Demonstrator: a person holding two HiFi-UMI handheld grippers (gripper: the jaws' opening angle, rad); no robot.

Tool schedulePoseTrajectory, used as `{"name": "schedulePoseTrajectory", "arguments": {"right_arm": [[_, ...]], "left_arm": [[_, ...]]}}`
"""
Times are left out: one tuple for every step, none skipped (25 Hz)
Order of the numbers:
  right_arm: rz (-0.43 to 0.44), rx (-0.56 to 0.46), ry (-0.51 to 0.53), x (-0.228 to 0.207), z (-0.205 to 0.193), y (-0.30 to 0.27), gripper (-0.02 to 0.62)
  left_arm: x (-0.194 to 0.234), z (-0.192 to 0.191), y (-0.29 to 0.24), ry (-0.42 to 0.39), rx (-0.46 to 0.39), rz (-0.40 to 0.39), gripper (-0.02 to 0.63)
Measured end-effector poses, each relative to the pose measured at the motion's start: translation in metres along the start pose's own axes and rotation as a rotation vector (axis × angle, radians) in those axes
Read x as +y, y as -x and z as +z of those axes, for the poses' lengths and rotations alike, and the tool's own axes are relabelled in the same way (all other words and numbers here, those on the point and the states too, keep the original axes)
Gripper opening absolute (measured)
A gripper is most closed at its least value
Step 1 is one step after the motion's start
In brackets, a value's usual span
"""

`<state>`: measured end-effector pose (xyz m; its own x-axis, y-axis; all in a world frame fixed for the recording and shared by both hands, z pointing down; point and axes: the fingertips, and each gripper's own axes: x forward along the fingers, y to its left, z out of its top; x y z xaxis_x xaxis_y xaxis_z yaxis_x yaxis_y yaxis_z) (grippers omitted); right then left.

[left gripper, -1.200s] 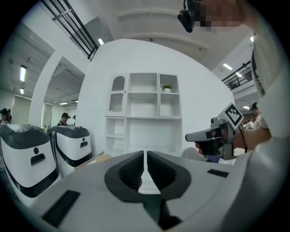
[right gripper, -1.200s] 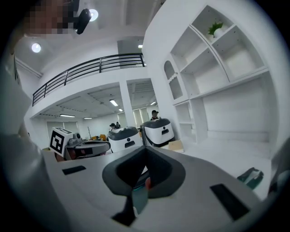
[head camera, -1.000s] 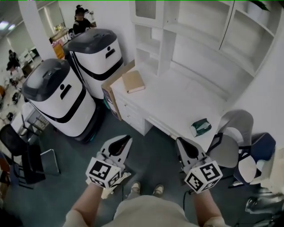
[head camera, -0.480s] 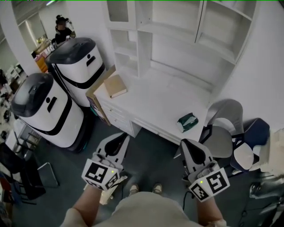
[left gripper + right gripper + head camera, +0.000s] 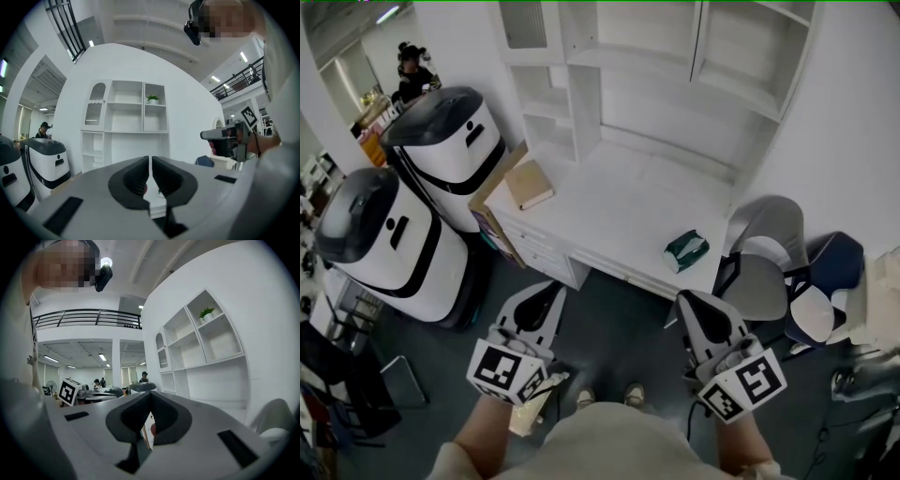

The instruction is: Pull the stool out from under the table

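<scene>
your view swung right. left claw [image 5: 544, 294] and right claw [image 5: 695, 304] are clenched, empty. no stool shows under the table [image 5: 619, 202].

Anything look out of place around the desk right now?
No stool shows in the opening under the desk; only chairs stand past its right end. A brown cardboard panel also leans tilted against the desk's left end.
</scene>
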<state>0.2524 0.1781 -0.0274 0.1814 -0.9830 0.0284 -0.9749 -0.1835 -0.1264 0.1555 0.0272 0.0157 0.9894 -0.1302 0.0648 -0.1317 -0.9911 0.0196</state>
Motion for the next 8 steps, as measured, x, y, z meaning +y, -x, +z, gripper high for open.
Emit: {"name": "schedulePoseTrajectory", "arguments": {"right_arm": [[-0.001,0.001,0.001,0.0,-0.001,0.0,0.021],[-0.002,0.002,0.002,0.001,-0.002,0.0,0.021],[-0.002,0.002,0.003,0.002,-0.003,0.0,0.021],[-0.002,0.003,0.002,0.004,-0.003,0.0,0.021],[-0.003,0.003,0.003,0.005,-0.004,0.0,0.021],[-0.005,0.003,0.005,0.005,-0.003,0.0,0.021],[-0.006,0.002,0.008,0.006,-0.003,0.0,0.021],[-0.008,0.002,0.011,0.006,-0.003,0.0,0.021]], "left_arm": [[0.0,0.001,0.002,-0.002,-0.003,0.001,0.038],[0.001,0.001,0.004,-0.004,-0.008,0.002,0.038],[0.001,0.001,0.006,-0.007,-0.012,0.004,0.038],[0.002,0.0,0.009,-0.01,-0.014,0.008,0.038],[0.002,-0.001,0.011,-0.015,-0.012,0.013,0.038],[0.003,-0.001,0.012,-0.02,-0.007,0.019,0.038],[0.003,-0.002,0.013,-0.026,-0.001,0.025,0.038],[0.004,-0.003,0.014,-0.033,0.005,0.031,0.038]]}}
